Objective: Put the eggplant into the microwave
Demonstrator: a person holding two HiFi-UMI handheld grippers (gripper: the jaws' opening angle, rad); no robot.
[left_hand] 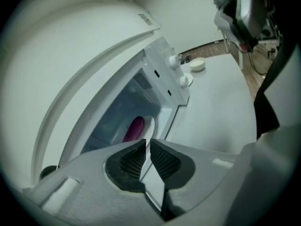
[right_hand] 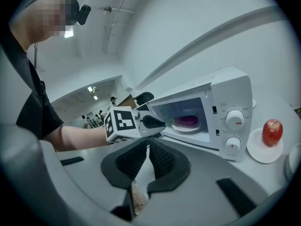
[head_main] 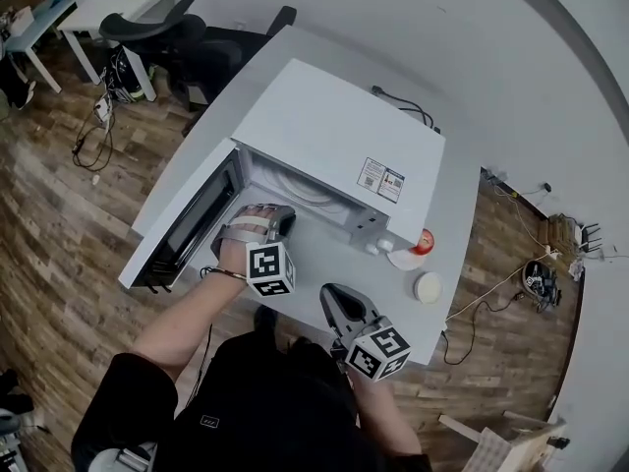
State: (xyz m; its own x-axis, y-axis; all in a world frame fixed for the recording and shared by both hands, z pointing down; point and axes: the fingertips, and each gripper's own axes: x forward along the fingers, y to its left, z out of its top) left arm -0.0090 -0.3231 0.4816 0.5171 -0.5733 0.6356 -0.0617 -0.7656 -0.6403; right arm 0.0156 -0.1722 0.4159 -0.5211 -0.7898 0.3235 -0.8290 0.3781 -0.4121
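In the head view a white microwave (head_main: 334, 136) stands on a white table (head_main: 314, 264) with its door (head_main: 187, 229) swung wide to the left; the left gripper (head_main: 278, 216) is at the mouth of the cavity and the right gripper (head_main: 336, 301) hangs nearer the person, over the table edge, while a red apple (head_main: 424, 240) sits on a saucer (head_main: 403, 259) just right of the oven, with a small round white dish (head_main: 428, 286) near it. In the left gripper view the left gripper (left_hand: 147, 157) has its jaws drawn almost together, only a thin slit between the pads and nothing in it; past them the open cavity holds the purple eggplant (left_hand: 135, 127), lying on the white turntable plate (left_hand: 150, 122), apart from the jaws. In the right gripper view the right gripper (right_hand: 146, 161) is likewise narrow, its pads close to meeting and holding nothing; beyond it the left gripper (right_hand: 153, 122) is just in front of the oven opening, the eggplant (right_hand: 187, 120) rests on the plate (right_hand: 186, 128) inside the microwave (right_hand: 230, 98), and the apple (right_hand: 272, 132) stands on its saucer (right_hand: 263, 153) beside the control knobs
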